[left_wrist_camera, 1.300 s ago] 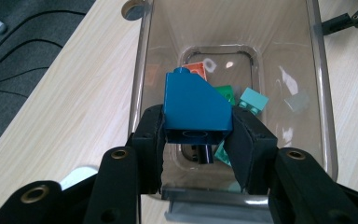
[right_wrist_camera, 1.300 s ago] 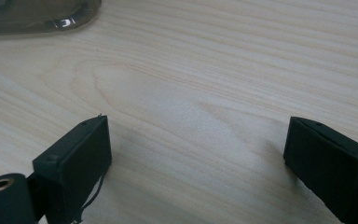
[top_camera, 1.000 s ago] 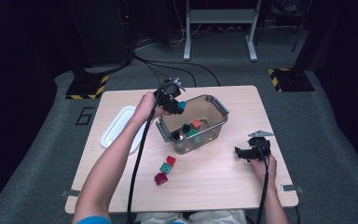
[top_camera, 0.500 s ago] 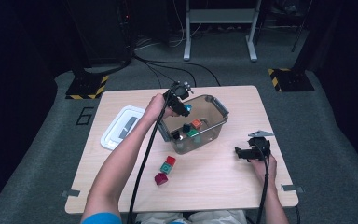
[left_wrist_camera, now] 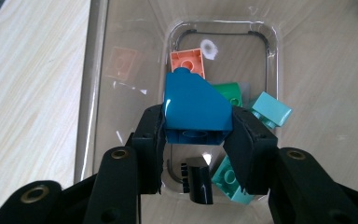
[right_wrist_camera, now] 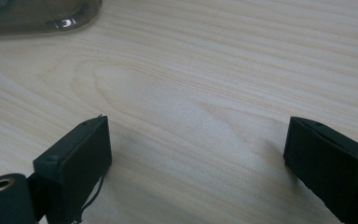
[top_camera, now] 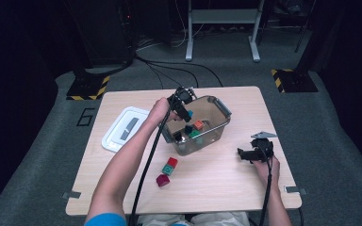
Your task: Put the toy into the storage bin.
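My left gripper [left_wrist_camera: 196,135] is shut on a blue sloped brick [left_wrist_camera: 195,108] and hangs over the clear plastic bin [left_wrist_camera: 98,93]. In the high view the left gripper [top_camera: 185,109] sits above the bin's [top_camera: 219,106] left half with the blue brick [top_camera: 189,114] in it. Inside the bin lie an orange brick [left_wrist_camera: 187,60], a green brick [left_wrist_camera: 229,92], two teal bricks [left_wrist_camera: 271,108] and a black piece [left_wrist_camera: 198,179]. My right gripper [right_wrist_camera: 198,154] stands open over bare wood, and it rests at the table's right [top_camera: 245,155].
A white lid [top_camera: 125,128] lies left of the bin. In front of the bin sit a red brick [top_camera: 172,162], a teal-green brick [top_camera: 168,169] and a dark red brick [top_camera: 162,180]. The bin's corner [right_wrist_camera: 37,18] shows at the upper left of the right gripper view.
My left gripper has carried the blue brick rightward and down, from the bin's left rim to over its inside. The right gripper has stayed where it was.
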Demonstrator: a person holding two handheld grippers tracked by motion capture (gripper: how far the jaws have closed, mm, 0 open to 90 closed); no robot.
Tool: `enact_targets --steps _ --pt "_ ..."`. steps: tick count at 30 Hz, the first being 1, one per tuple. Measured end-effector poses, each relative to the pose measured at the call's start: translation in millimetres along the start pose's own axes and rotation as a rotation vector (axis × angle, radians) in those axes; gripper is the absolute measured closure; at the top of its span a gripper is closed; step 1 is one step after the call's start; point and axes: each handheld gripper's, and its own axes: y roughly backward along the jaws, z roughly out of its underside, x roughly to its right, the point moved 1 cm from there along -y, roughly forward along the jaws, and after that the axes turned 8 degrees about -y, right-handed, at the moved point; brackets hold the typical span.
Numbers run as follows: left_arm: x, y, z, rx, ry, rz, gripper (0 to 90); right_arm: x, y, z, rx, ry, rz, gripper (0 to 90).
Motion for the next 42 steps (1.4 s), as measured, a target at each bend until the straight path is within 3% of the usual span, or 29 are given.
enact_targets --steps 4,9,19,32,42 --pt "0.3 -2.0 0.8 0.003 0.01 0.02 56.2 -0.3 -0.1 -0.1 0.002 -0.004 0.0 7.0" --pt "1.5 0.5 2.7 0.0 0.025 0.023 40.9 -0.5 -0.1 -0.1 0.002 -0.007 0.0 7.0" --pt "4.0 26.0 16.2 0.053 0.041 -0.002 22.2 -0.7 -0.2 -0.1 0.002 -0.008 0.001 7.0" --pt "5.0 64.6 57.0 0.13 0.079 -0.059 16.3 -0.7 -0.4 -0.2 0.003 -0.004 0.003 6.9" --pt "6.3 80.4 89.5 0.157 0.106 -0.102 15.4 -0.7 -0.4 -0.2 0.003 -0.003 0.003 6.9"
